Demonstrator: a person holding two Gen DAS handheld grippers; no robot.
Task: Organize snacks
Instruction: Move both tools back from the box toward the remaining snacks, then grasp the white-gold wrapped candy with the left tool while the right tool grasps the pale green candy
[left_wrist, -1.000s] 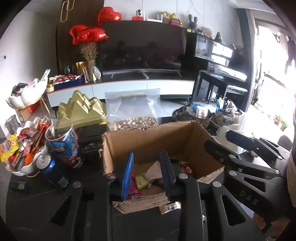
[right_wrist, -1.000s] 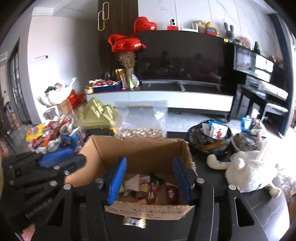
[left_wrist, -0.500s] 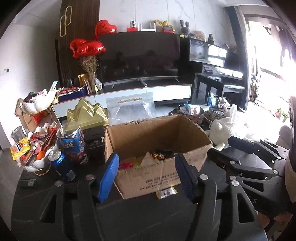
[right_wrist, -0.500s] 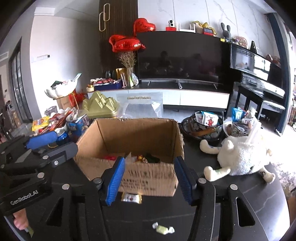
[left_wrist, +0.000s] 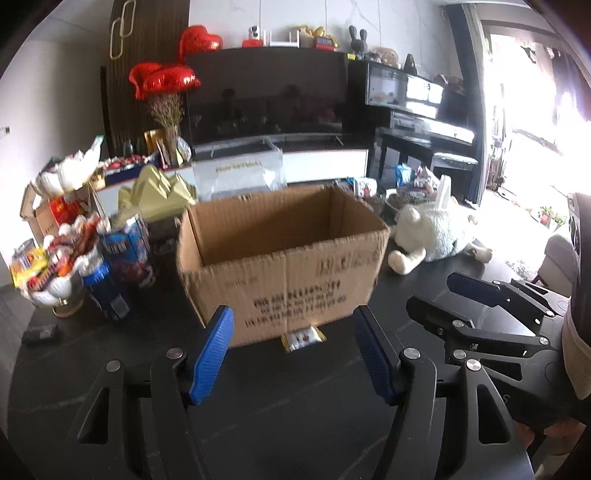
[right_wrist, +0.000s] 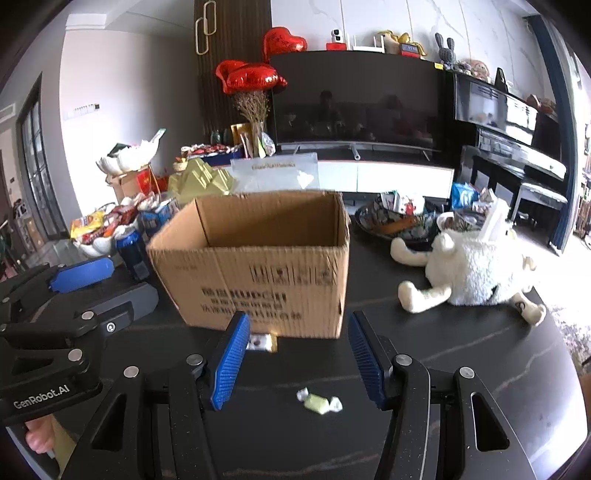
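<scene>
An open cardboard box (left_wrist: 280, 266) stands on the dark table; it also shows in the right wrist view (right_wrist: 258, 273). Its contents are hidden from here. A gold-edged snack packet (left_wrist: 303, 338) lies at the box's front base, seen in the right wrist view too (right_wrist: 263, 342). A pale green wrapped candy (right_wrist: 319, 401) lies on the table nearer me. My left gripper (left_wrist: 295, 354) is open and empty, in front of the box. My right gripper (right_wrist: 297, 360) is open and empty, above the candy. Each gripper shows in the other's view: the right (left_wrist: 480, 306), the left (right_wrist: 81, 280).
Left of the box are a white bowl of snacks (left_wrist: 48, 266), blue cans (left_wrist: 107, 291) and a gold tin (left_wrist: 159, 195). A white plush toy (right_wrist: 476, 269) lies right of the box, with dark snack bowls (right_wrist: 399, 221) behind it. A clear bag (left_wrist: 240, 177) stands behind the box.
Both grippers have pulled back and down from over the box to table level in front of it. The left gripper's jaws have opened wider. The box's inside is now out of sight.
</scene>
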